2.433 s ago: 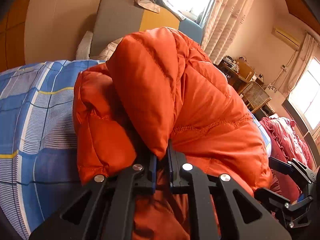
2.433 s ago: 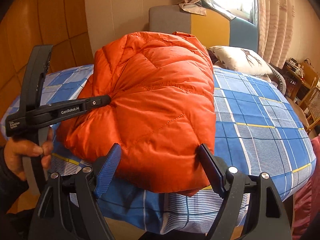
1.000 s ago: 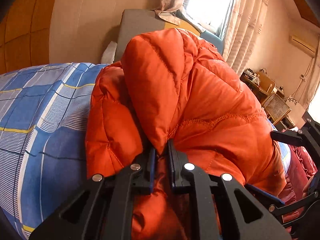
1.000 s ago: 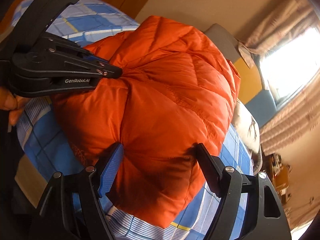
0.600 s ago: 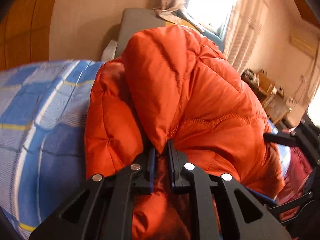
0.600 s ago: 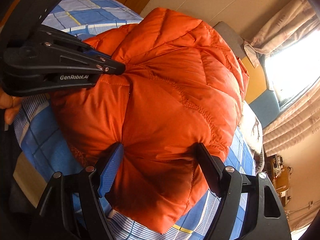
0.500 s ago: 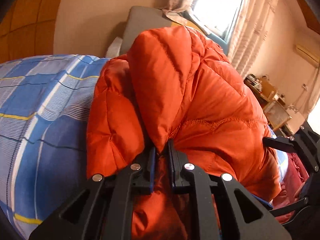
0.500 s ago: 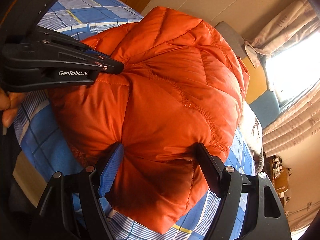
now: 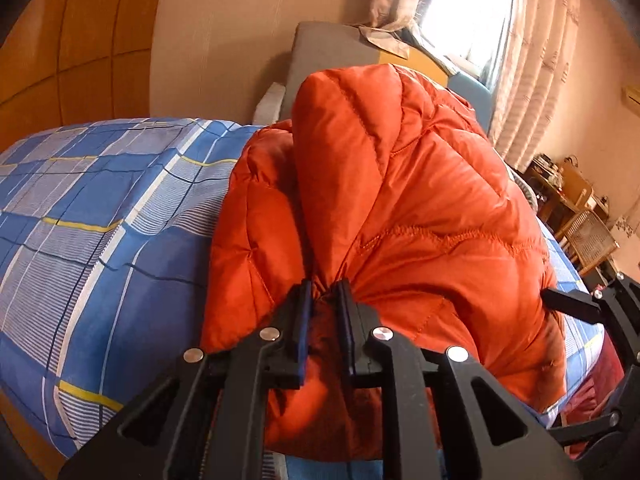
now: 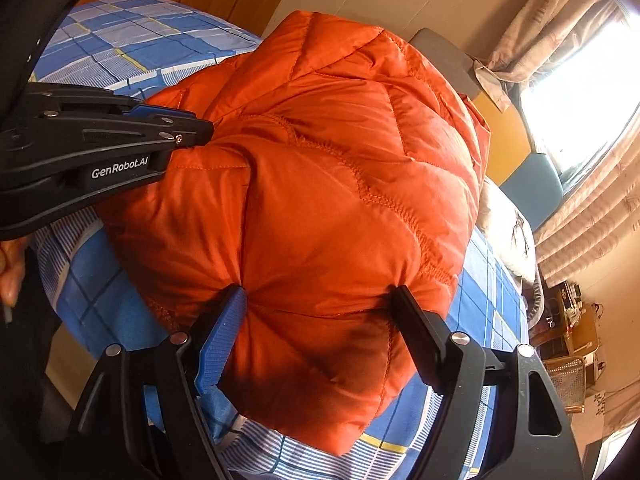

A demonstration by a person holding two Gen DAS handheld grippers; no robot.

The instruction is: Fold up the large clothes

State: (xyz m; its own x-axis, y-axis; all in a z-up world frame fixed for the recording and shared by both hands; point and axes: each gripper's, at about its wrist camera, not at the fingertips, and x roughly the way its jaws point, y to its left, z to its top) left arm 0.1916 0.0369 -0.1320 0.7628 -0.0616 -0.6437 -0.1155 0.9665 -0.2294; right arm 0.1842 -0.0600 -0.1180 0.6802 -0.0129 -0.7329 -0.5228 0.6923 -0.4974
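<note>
An orange quilted down jacket (image 9: 420,208) lies bunched in a puffy mound on the blue checked bed (image 9: 80,216). My left gripper (image 9: 323,292) is shut on a fold of the jacket at its near edge; it also shows in the right wrist view (image 10: 200,132) pinching the jacket's left side. My right gripper (image 10: 318,300) is wide, its jaws pressed into the jacket (image 10: 340,184) on both sides of a thick bulge. The right gripper shows at the left wrist view's right edge (image 9: 576,308).
The bed's near edge runs under both grippers. A grey, yellow and blue headboard (image 9: 332,52) and a white pillow (image 10: 508,228) lie beyond the jacket. Curtains and a window (image 10: 580,92) are at the back. A desk and wicker chair (image 9: 588,236) stand right of the bed.
The left gripper stays shut on the same fold throughout. The right gripper has rolled to a tilted view and closed in, its jaws now pressing into the jacket's bulge.
</note>
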